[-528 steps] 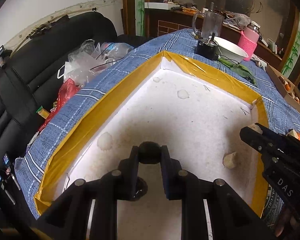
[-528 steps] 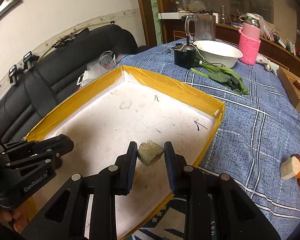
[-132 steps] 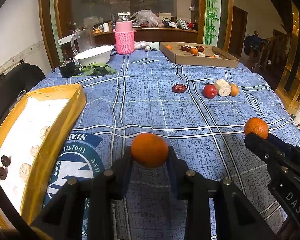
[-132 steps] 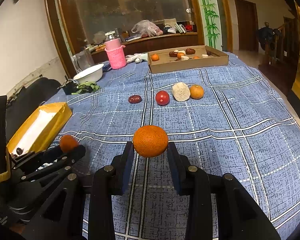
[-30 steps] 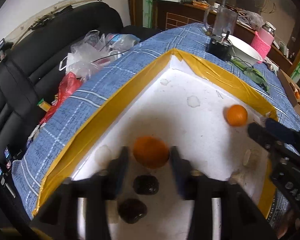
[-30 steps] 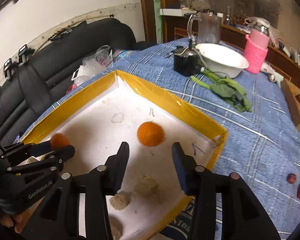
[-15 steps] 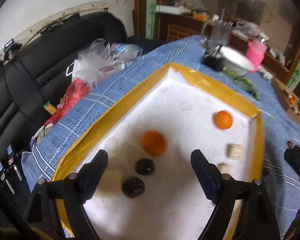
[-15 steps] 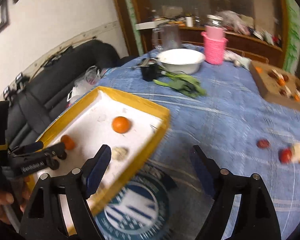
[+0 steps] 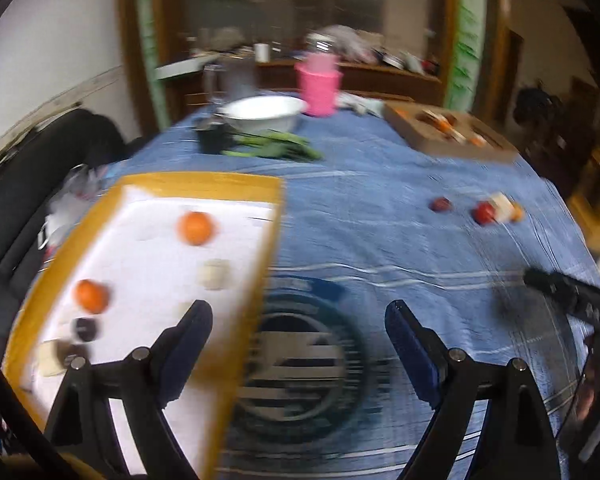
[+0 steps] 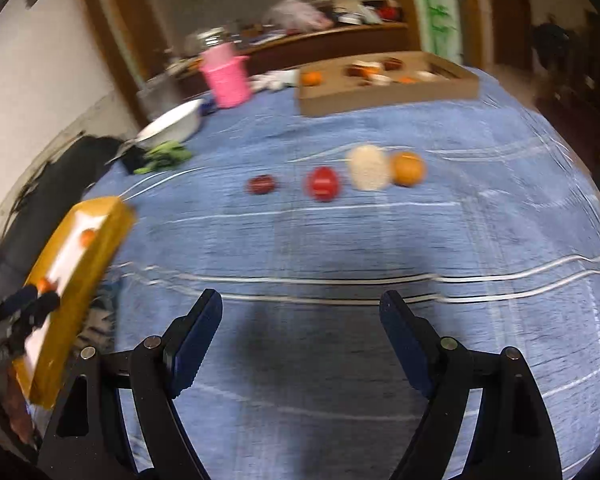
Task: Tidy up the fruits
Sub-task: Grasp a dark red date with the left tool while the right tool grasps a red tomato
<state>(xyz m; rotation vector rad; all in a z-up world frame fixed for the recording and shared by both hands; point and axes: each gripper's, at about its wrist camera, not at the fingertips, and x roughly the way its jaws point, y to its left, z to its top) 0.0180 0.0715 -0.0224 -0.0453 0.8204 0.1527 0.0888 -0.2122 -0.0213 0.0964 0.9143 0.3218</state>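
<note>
Fruit is partly sorted, as I judge it: the yellow-rimmed white tray (image 9: 168, 182) at the near left of the blue plaid tablecloth (image 9: 372, 248) already holds two oranges, one toward its far end (image 9: 195, 228) and one nearer me (image 9: 92, 297), with two dark round fruits (image 9: 85, 328) and some pale chunks (image 9: 216, 274) beside them. Left to move is the row lying loose on the cloth toward the far right: a dark red date-like fruit (image 10: 262, 185), a red round fruit (image 10: 323, 183), a pale cut chunk (image 10: 367, 168) and a small orange (image 10: 408, 168), the last three close together. The open cardboard box (image 10: 384, 92) at the far edge also holds pieces; whether those are mine to sort I cannot tell.

My left gripper (image 9: 298, 328) is opening, fingers wide apart with nothing between them, and it hangs over the tray's right rim and the printed emblem on the cloth. My right gripper (image 10: 300, 320) is spread wide too and carries nothing, over bare cloth with the fruit row ahead of it.

Room is generous between me and that row, with only cloth there. The tray's raised right wall is the edge to mind on my left, and the table's right edge drops off beyond the orange. A white bowl (image 9: 262, 112), a pink knitted cup (image 9: 319, 88) and green leaves (image 9: 276, 148) sit far left, well apart from my path
</note>
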